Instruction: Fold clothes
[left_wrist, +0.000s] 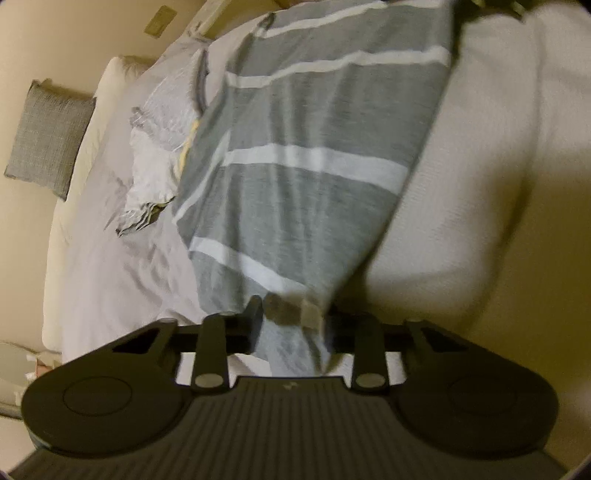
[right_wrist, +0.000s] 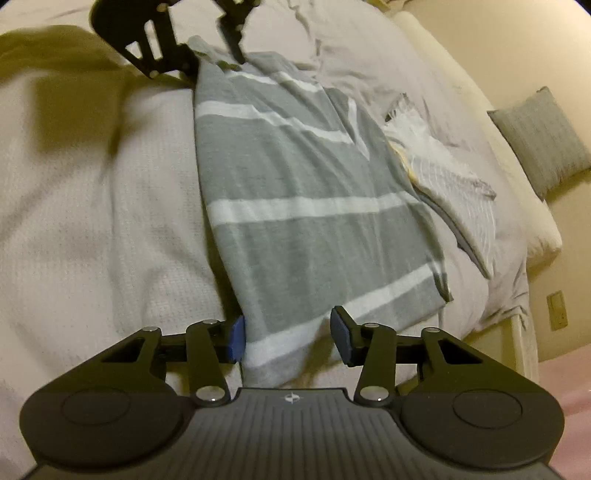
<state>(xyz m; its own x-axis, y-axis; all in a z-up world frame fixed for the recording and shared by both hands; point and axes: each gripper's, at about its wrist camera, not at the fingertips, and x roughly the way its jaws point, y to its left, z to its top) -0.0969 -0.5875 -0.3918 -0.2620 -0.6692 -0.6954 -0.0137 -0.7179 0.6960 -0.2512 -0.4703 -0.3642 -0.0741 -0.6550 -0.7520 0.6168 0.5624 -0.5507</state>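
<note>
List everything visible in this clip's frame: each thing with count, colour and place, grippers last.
striped garment: one, grey with white stripes, stretched across the bed between both grippers
crumpled clothes: a small pile, white and pale grey, on the bed beside the garment
blanket: one, cream, covering the bed
cushion: one, grey, against the wall
wall plate: one, beige, on the wall
left hand-held gripper: black, shut on the garment's end
right hand-held gripper: black with blue pads, open around the other end
</note>
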